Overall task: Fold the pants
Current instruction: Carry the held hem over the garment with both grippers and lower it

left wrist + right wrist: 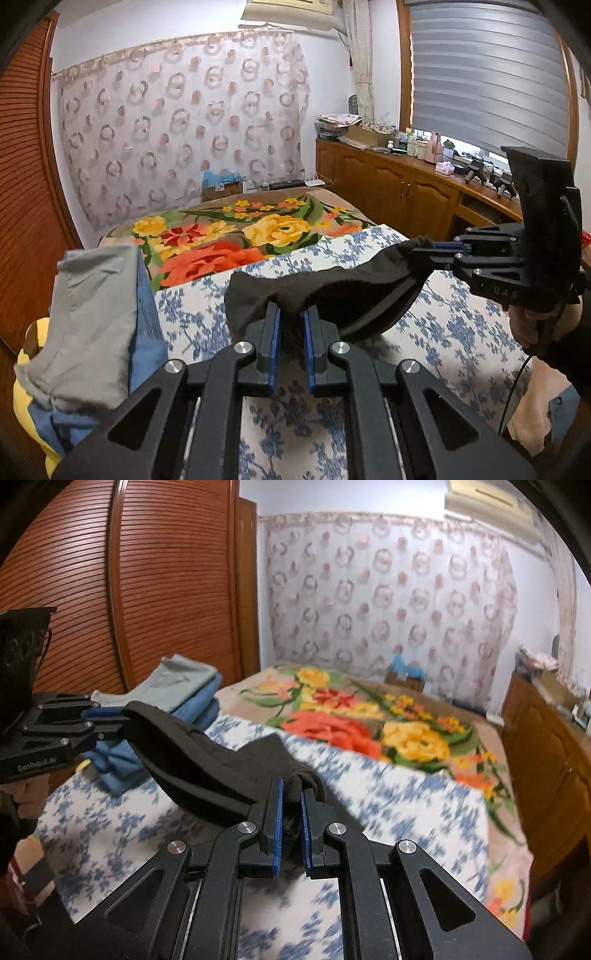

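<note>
Black pants (332, 291) hang stretched between the left gripper (291, 325) and right gripper (291, 801), each clamped on an end, above the floral-sheeted bed (461, 332).

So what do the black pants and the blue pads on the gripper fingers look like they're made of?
black pants: seemingly a soft, matte knit or fleece-like fabric; they sag limply between the two grips, with a fuzzy edge. Exact fibre unclear.
blue pads: probably rubber or soft plastic; fine ridges show along the edge, and the finish is dull.
</note>
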